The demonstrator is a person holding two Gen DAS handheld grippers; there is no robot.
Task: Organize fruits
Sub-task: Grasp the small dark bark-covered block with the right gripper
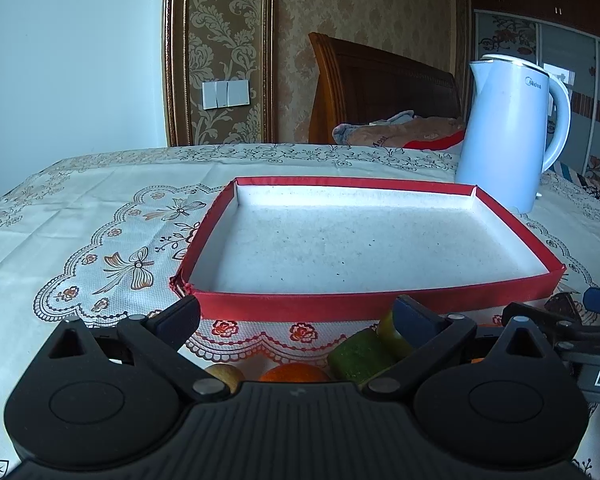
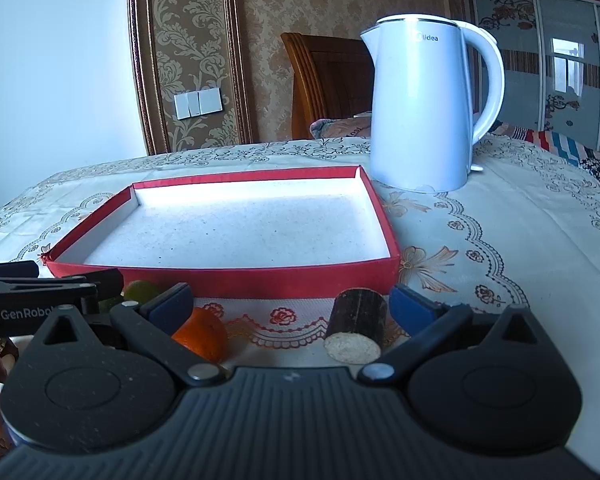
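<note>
A shallow red box [image 1: 300,300] with a white floor lies empty on the tablecloth; it also shows in the right wrist view [image 2: 260,276]. My left gripper [image 1: 300,316] is open just in front of it, above an orange [image 1: 294,373], a brownish fruit [image 1: 225,374], a green cucumber piece [image 1: 358,354] and a yellow-green fruit [image 1: 392,334]. My right gripper [image 2: 290,304] is open, with the orange [image 2: 204,334] by its left finger and a dark sugarcane piece [image 2: 356,324] by its right finger. A green fruit [image 2: 142,291] lies left.
A white electric kettle [image 1: 508,136] stands at the box's back right corner, also seen in the right wrist view [image 2: 424,108]. The left gripper [image 2: 40,292] shows at the right view's left edge. The patterned tablecloth [image 2: 500,240] stretches right. A wooden headboard and wall stand behind.
</note>
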